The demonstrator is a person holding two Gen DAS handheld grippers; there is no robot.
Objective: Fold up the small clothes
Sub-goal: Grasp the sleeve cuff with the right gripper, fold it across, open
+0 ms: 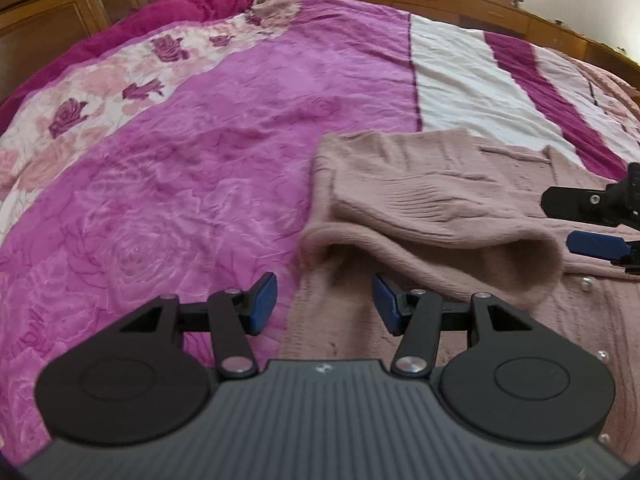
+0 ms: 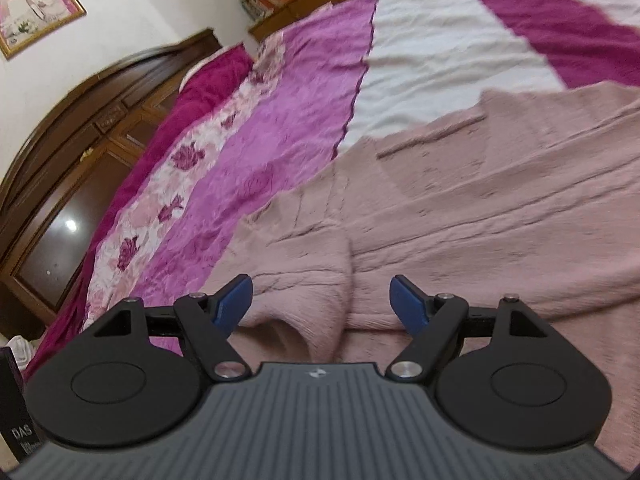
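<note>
Sweater [image 1: 440,200] dusty-pink ribbed knit, sleeve folded over, on crinkled magenta bedspread [image 1: 200,160]

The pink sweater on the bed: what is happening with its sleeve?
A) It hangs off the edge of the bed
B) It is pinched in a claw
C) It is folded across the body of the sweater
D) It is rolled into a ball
C: the sleeve lies folded over the pink sweater, its cuff opening loose, with no claw gripping it.

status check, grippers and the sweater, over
Left gripper open, empty. Right gripper open, empty. Pink knit sweater flat on the bedspread, one sleeve folded across. Nothing in the way.
</note>
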